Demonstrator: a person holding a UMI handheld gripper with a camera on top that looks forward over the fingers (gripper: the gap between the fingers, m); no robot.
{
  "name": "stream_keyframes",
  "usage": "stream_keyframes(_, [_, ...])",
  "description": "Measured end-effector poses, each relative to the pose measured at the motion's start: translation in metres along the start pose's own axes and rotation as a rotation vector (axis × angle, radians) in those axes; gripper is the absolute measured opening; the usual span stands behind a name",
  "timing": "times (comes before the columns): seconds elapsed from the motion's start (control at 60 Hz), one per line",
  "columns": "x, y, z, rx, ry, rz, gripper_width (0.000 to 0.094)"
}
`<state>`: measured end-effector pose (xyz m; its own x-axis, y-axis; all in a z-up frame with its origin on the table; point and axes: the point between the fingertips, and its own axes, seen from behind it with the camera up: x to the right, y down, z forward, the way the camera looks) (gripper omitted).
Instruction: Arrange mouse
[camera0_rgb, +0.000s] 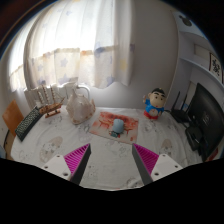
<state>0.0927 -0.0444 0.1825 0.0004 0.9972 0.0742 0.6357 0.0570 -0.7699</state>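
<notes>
— Where is the small grey-blue computer mouse (117, 126)?

— It lies on a rectangular orange-patterned mat (110, 128) on the white patterned tablecloth (60, 140), well beyond the gripper (112, 157) and roughly in line with the gap between the fingers.

— And the fingers?

— The magenta pads (76, 156) stand spread apart, with nothing between them.

— What else is there?

— A cartoon boy figurine (155, 104) stands to the right of the mat, a rounded glass jar (81, 104) to its left, before pale curtains (90, 45).
</notes>
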Motion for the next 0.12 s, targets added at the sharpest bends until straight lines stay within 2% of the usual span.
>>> stream_keyframes(0.117, [0.0048,0.0007,-0.0044,0.002,0.005,0.006,0.0855])
